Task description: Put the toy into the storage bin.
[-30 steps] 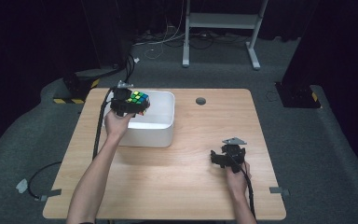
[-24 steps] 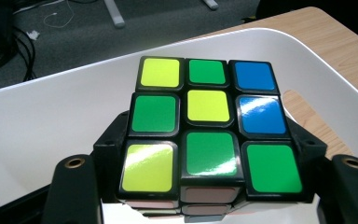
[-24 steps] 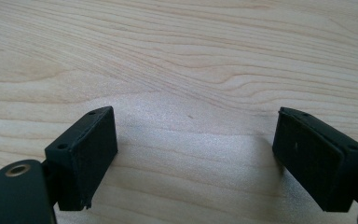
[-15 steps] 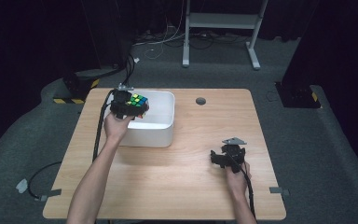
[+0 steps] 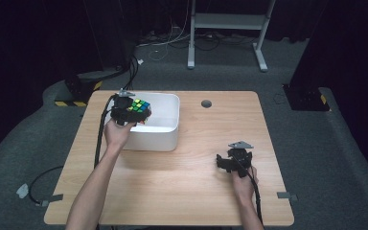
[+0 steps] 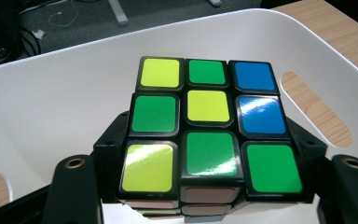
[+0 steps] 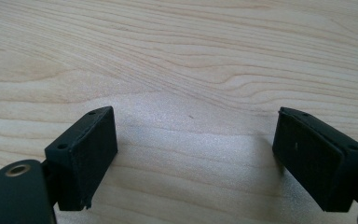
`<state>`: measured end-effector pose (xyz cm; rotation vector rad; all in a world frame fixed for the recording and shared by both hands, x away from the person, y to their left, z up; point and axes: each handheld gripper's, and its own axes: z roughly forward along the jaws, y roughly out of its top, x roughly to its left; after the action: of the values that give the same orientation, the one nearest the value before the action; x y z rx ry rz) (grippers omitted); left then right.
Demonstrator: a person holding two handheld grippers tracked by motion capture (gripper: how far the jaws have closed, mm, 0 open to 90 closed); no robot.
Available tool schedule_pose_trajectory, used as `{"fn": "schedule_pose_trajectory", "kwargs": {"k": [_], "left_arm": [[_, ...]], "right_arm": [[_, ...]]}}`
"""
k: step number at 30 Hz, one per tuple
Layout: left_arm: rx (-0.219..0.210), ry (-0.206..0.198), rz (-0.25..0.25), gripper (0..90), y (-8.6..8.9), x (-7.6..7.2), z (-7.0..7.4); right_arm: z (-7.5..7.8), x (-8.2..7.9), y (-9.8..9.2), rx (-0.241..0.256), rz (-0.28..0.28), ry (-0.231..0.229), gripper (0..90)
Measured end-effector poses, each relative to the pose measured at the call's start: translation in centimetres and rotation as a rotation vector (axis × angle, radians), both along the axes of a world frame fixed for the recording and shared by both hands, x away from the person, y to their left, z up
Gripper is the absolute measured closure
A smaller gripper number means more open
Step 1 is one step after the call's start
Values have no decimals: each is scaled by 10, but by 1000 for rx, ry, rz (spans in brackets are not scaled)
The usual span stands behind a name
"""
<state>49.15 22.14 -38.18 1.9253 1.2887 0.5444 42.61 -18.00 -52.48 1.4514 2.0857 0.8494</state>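
Note:
A colour puzzle cube (image 5: 138, 107) (image 6: 209, 130), with green, yellow and blue stickers on its top face, hangs over the left end of a white plastic bin (image 5: 168, 125) (image 6: 51, 93). My left gripper (image 5: 133, 111) (image 6: 209, 186) is shut on the cube, one black jaw on each side of it. Over on the right part of the wooden table (image 5: 182, 182), my right gripper (image 5: 223, 164) (image 7: 200, 154) rests low above the bare wood (image 7: 191, 56), open, with nothing between its jaws.
The bin has oval handle slots (image 6: 314, 109) in its walls and stands at the table's back left. A round cable hole (image 5: 206, 103) lies in the tabletop behind centre. Cables (image 5: 43, 179) trail off the table's left edge to the floor.
The left gripper has carried the cube slightly toward the near left rim of the bin. The right gripper has stayed where it was.

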Motion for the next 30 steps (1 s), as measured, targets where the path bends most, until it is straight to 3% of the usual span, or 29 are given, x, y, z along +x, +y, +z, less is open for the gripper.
{"fn": "schedule_pose_trajectory", "kwargs": {"k": [15, 22, 26, 30], "left_arm": [[-21, -26, 4, 336, 5, -12, 3], [-33, -26, 9, 336, 9, -19, -3], [-19, -31, 8, 336, 9, -22, -2], [-38, -32, 11, 336, 13, -26, -4]], "right_arm": [[0, 0, 0, 1, 0, 0, 138], [0, 0, 0, 1, 0, 0, 138], [0, 0, 0, 1, 0, 0, 138], [0, 0, 0, 1, 0, 0, 138]]}}
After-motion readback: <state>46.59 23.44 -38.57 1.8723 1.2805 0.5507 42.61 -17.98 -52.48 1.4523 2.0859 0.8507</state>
